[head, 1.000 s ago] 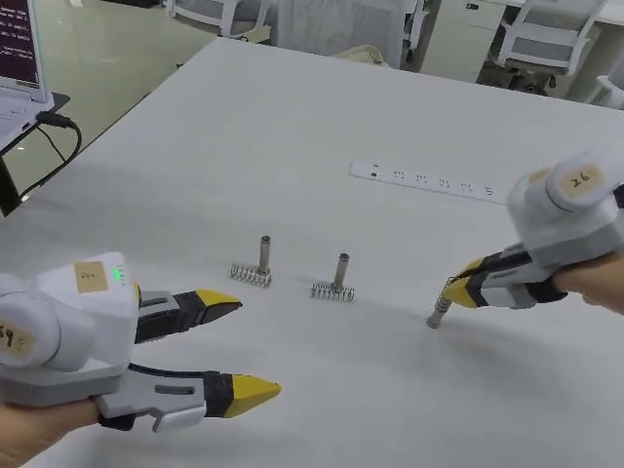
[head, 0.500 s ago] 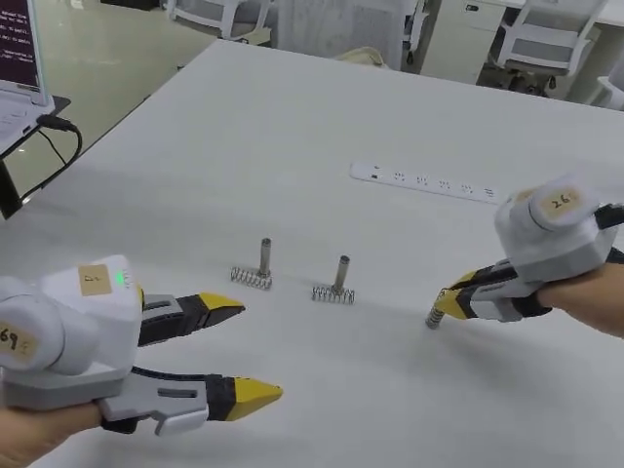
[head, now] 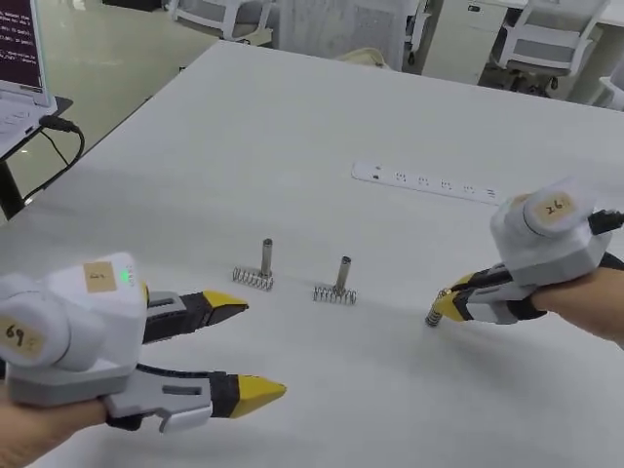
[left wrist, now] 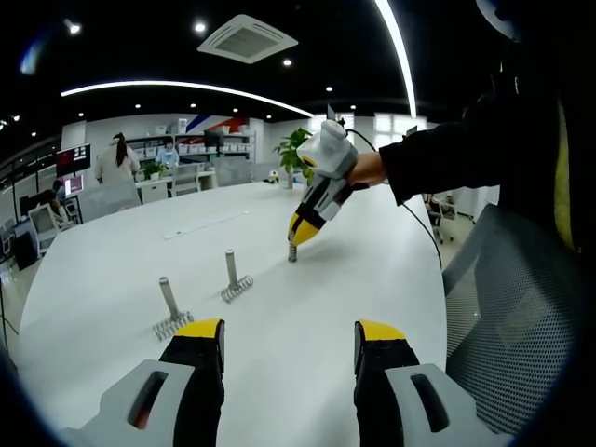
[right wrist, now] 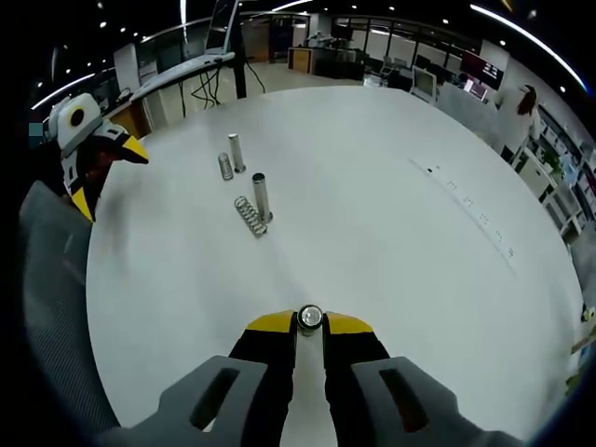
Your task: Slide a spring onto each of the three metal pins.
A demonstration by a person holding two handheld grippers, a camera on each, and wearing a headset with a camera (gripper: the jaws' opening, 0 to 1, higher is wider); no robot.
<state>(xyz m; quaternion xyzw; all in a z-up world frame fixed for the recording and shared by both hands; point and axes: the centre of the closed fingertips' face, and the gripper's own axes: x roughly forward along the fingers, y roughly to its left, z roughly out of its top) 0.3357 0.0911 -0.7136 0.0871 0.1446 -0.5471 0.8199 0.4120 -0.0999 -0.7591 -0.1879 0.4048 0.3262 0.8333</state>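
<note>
**A:** What differs from a second ago?

**B:** The right gripper (head: 447, 304) has come lower and closer onto the third pin (head: 434, 316); earlier its tips sat slightly above it. The left gripper (head: 255, 346) has hardly shifted. The other 2 pins and the 2 loose springs lie where they did.

**A:** And the tongs?

**B:** The right pair is narrow, closed around the top of the third pin. The right gripper view looks straight onto the pin's round end between the yellow tips. Coils show around that pin below the tips. The left pair gapes wide with nothing in it, above the table (head: 292, 136).

**A:** Where is it all, taking the power strip (head: 429, 182) as the mark?

**B:** All 3 pins are on the person's side of the power strip. The third pin is opposite the strip's middle. The middle pin (head: 343, 272) stands upright opposite the strip's left end, with a spring (head: 334, 293) lying flat at its foot. The left pin (head: 266, 255) stands upright beyond that left end, with the second spring (head: 253, 280) lying at its base. The left gripper is farthest from the strip, on the person's side of the left pin.
</note>
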